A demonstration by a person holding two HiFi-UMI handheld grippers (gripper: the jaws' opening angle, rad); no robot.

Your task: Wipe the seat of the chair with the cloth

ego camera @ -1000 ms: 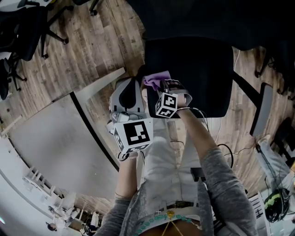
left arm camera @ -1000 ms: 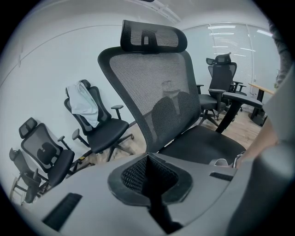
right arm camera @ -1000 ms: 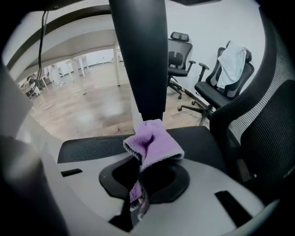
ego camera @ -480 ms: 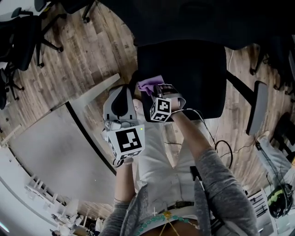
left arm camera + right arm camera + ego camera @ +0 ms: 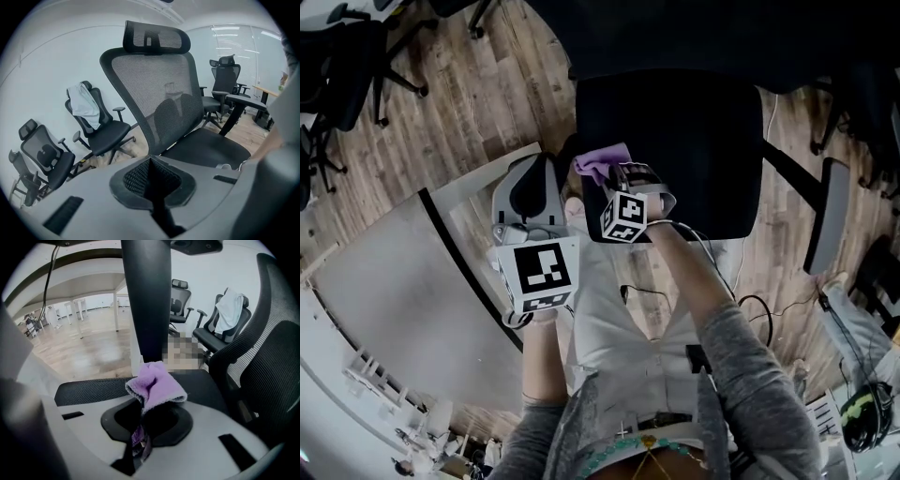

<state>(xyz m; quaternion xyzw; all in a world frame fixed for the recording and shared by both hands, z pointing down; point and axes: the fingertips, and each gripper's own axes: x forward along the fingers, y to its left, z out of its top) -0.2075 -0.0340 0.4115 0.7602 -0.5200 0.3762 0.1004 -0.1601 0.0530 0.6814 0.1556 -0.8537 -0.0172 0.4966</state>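
1. The cloth pinched in the right gripper is soft purple fleece, fuzzy and matt, with a stitched hem.
2. That gripper's shell is smooth pale grey plastic with a dull sheen. A matt black collar rings its jaws.
3. The left gripper has the same grey plastic shell. Its pads look like black rubber with a fine knurled grain.
4. The chair seat under the right gripper is black woven fabric, matt and finely textured.
5. The backrest ahead of the left gripper is see-through black mesh in a smooth plastic frame.
6. The floor beyond the left gripper is grainy wood plank with little shine.
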